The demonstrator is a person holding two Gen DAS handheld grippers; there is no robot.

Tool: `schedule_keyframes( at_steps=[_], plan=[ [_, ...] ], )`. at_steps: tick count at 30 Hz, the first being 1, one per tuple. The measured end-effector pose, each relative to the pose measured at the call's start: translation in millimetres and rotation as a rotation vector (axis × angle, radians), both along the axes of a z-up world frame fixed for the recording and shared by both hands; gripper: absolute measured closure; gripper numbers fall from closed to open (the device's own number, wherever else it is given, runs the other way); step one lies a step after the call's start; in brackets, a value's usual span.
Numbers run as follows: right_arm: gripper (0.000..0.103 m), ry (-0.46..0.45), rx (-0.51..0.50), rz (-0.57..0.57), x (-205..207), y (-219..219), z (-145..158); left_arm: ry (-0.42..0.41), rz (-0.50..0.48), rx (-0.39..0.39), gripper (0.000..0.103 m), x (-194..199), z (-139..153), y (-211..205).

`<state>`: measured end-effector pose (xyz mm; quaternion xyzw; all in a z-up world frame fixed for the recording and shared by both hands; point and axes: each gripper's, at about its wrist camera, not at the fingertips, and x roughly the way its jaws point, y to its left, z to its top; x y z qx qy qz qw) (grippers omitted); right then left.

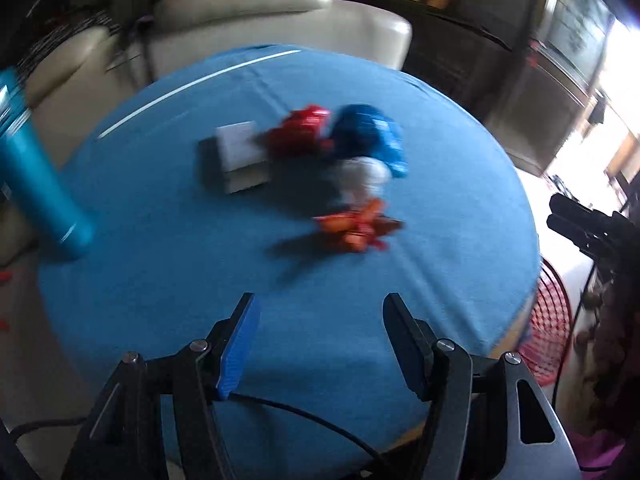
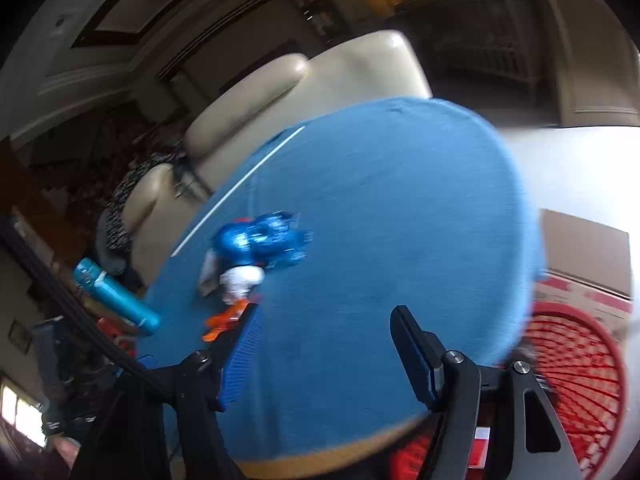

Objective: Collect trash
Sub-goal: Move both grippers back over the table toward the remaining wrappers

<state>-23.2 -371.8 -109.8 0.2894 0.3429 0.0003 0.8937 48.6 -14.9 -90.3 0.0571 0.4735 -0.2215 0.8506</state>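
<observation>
Blurred trash lies in a cluster mid-table on the blue cloth (image 1: 168,264): a red wrapper (image 1: 304,132), a shiny blue wrapper (image 1: 372,136), a white crumpled paper (image 1: 362,178) and an orange wrapper (image 1: 356,226). My left gripper (image 1: 322,320) hovers over the near part of the table, short of the orange wrapper, open with only cloth between its fingers. In the right wrist view, the blue wrapper (image 2: 260,240), white paper (image 2: 240,280) and orange wrapper (image 2: 224,318) sit to the left. My right gripper (image 2: 326,332) is open and empty, its left finger next to the orange wrapper.
A small white and grey box (image 1: 236,156) lies beside the red wrapper. A teal bottle (image 1: 44,184) stands at the table's left edge. A red mesh basket (image 2: 572,368) sits on the floor at the right, with a cardboard box (image 2: 584,256) behind it. A cream sofa (image 1: 248,4) stands beyond the table.
</observation>
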Motion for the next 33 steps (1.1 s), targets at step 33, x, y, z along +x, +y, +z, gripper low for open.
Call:
schedule_keyframes(
  at_steps=[33],
  plan=[
    [0.069, 0.161, -0.201, 0.114, 123, 45, -17, 0.047, 0.197, -0.017, 0.038, 101, -2, 26]
  ],
)
